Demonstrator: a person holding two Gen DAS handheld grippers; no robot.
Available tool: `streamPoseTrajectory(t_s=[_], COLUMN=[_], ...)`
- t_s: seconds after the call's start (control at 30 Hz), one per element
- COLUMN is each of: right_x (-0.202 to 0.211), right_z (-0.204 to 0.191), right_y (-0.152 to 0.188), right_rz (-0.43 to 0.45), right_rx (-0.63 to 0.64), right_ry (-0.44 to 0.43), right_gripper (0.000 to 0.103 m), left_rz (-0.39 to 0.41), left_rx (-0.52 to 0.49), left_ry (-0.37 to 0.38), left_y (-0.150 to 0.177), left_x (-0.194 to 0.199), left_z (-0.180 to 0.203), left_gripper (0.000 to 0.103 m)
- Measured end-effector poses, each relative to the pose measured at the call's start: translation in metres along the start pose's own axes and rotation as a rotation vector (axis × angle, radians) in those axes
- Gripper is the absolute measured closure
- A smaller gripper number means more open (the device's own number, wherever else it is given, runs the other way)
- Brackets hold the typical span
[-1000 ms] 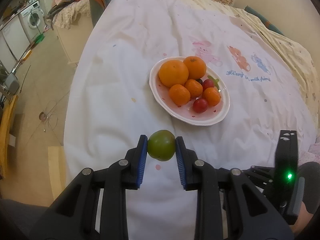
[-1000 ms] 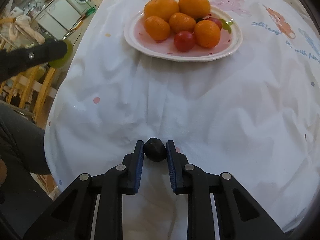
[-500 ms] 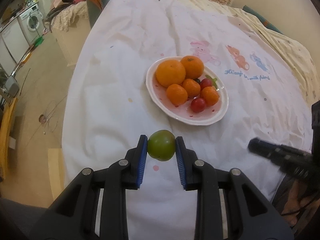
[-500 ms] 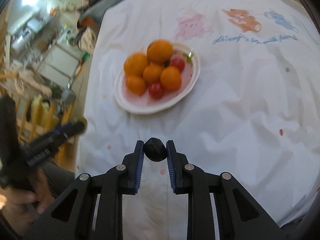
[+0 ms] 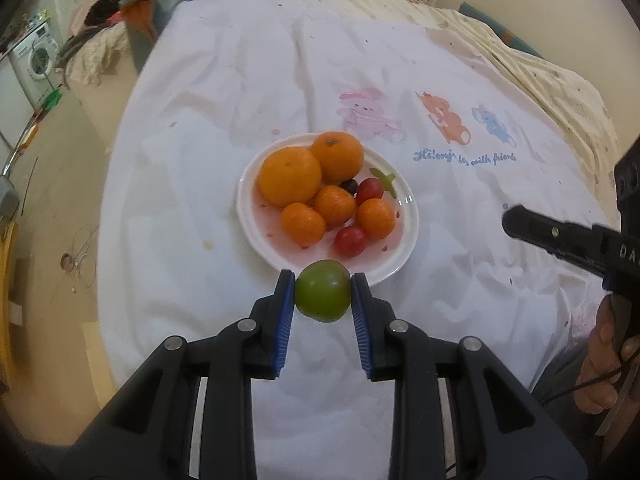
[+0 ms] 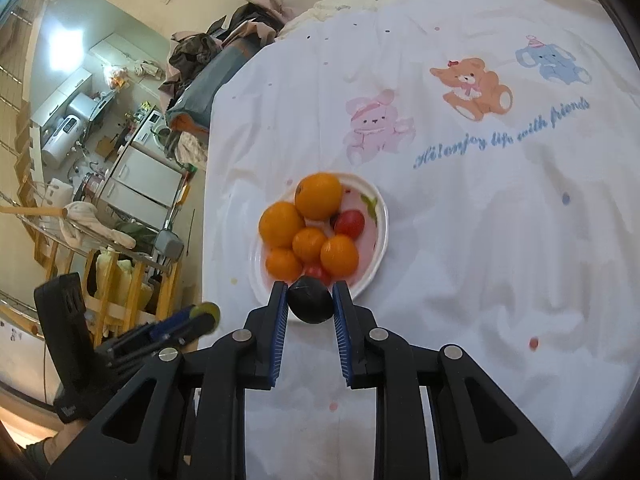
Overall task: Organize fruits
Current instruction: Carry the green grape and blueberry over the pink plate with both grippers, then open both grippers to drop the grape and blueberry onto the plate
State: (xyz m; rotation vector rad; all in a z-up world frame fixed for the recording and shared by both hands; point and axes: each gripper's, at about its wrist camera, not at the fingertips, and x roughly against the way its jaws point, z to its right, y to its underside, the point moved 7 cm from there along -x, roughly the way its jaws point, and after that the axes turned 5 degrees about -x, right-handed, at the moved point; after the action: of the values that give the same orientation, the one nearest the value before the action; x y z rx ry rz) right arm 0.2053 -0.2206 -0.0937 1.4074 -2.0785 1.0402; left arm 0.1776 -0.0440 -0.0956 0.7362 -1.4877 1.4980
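Observation:
My left gripper (image 5: 323, 292) is shut on a green round fruit (image 5: 323, 291) and holds it above the near rim of the white plate (image 5: 408, 216). The plate holds several oranges (image 5: 289, 176) and red cherry tomatoes (image 5: 350, 241). My right gripper (image 6: 310, 300) is shut on a small dark fruit (image 6: 310, 299), held above the near rim of the same plate (image 6: 378, 216). The right gripper also shows at the right edge of the left wrist view (image 5: 520, 220), and the left gripper at the lower left of the right wrist view (image 6: 200, 316).
The plate sits on a table under a white cloth (image 5: 240, 92) printed with cartoon animals. Clothes are piled (image 6: 224, 40) beyond the table's far left. A kitchen area with a wooden rack (image 6: 120, 276) lies left of the table edge.
Both grippers have risen and moved forward toward the plate, each keeping its fruit. The right gripper has swung up and now looks down on the plate from higher.

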Motion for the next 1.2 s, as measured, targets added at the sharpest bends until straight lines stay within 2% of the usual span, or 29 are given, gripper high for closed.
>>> streamPoseTrajectory(t_s=[0.33,0.5,0.73,1.0,1.07,1.13,1.2], right_x=[-0.044,-0.070,-0.107,-0.121,-0.123,-0.123,-0.123], right_z=[0.016,0.027,0.038,0.042,0.046,0.050,0.051], right_y=[-0.030,-0.038,-0.036,-0.033,-0.034,-0.033,-0.034], right_rz=[-0.057,-0.102,-0.185,-0.213,-0.219,-0.219,-0.219], right_rx=[0.035,0.029,0.007,-0.015,-0.037,-0.061,-0.078], right_ry=[0.062,0.082,0.084,0.076,0.071,0.067,0.055], right_gripper=[0.079,0.079,0.079,0.079,0.078,0.076,0.076], left_rz=[-0.077,-0.132,-0.153,-0.158,-0.162,-0.184,-0.188], left_rx=[-0.038,-0.019,-0.002,-0.009,-0.010,-0.005,0.003], left_ry=[0.002,0.016,0.024,0.011,0.007,-0.001,0.004], left_y=[-0.009,-0.005,-0.004,-0.004,-0.005,-0.003,-0.003], left_x=[-0.055,-0.081,-0.092,-0.095,-0.097,-0.100,-0.100], left_z=[0.009,0.007,0.004,0.006,0.006,0.005,0.004], left_gripper=[0.079,0.079,0.078,0.078,0.076,0.062,0.057])
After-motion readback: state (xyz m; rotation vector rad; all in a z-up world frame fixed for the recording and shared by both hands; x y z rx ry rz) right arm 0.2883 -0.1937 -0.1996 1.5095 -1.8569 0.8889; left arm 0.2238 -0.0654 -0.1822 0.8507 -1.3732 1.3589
